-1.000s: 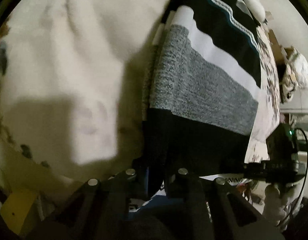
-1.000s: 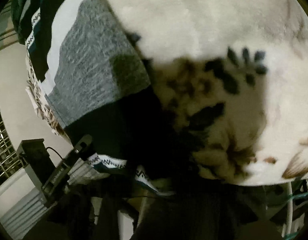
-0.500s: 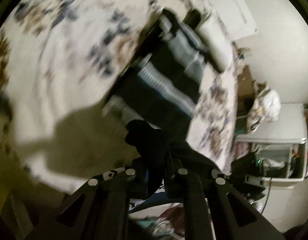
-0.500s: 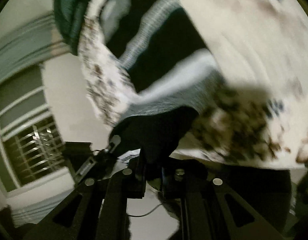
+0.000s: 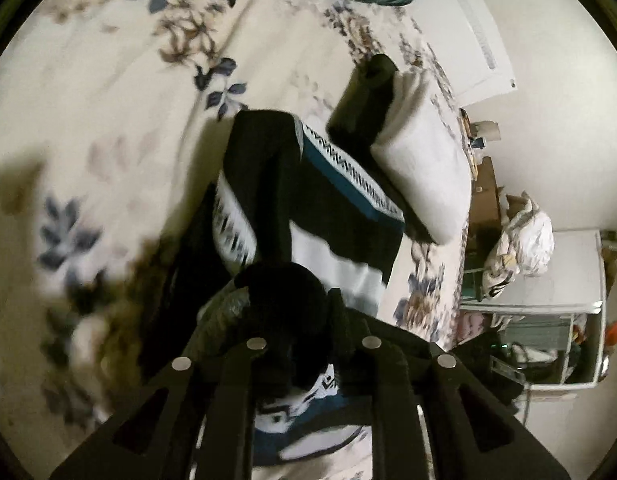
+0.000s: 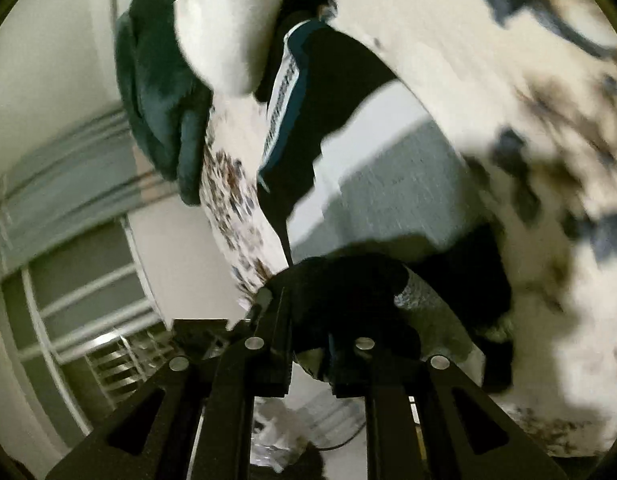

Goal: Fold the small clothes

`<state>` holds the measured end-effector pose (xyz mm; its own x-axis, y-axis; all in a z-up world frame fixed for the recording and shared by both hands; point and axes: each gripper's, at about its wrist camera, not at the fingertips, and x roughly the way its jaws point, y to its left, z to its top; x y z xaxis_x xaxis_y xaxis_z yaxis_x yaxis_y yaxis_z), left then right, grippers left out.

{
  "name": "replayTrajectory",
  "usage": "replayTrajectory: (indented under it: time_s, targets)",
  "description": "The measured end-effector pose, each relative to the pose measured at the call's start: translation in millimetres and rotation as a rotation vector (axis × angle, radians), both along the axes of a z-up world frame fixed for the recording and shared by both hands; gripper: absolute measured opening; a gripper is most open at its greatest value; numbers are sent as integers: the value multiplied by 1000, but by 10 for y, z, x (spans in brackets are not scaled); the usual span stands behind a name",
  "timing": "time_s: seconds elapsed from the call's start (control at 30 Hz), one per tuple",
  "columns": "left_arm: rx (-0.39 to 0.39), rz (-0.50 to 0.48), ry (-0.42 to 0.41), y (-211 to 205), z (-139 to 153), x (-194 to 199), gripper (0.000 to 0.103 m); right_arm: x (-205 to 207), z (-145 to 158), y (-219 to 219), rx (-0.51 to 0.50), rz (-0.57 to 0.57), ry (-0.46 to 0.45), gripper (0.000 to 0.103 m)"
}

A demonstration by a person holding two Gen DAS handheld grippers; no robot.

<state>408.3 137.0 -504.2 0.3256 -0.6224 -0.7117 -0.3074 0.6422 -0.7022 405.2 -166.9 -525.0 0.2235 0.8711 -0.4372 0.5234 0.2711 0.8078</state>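
Both sets of fingers pinching the black hem of the sweater [image 5: 308, 208]: left gripper [image 5: 296, 320] on one corner, right gripper [image 6: 340, 304] on the other. Rest of the sweater trailing ahead of the fingers across the floral bed [image 5: 108, 80], beside a white pillow [image 5: 424, 176]. Best done by keeping both corners level and taut, carrying the hem forward over the striped body, laying it edge to edge before letting go.
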Motion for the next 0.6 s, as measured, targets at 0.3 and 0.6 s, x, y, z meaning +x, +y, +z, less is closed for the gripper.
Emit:
replayTrajectory:
  time_s: [0.3, 0.6]
  targets:
    - [-276, 168, 77, 241, -211, 423, 35, 692, -263, -121, 144, -169, 44, 37]
    - [-448, 259, 125, 320, -331, 674, 38, 1075, -374, -59, 195, -246, 73, 48]
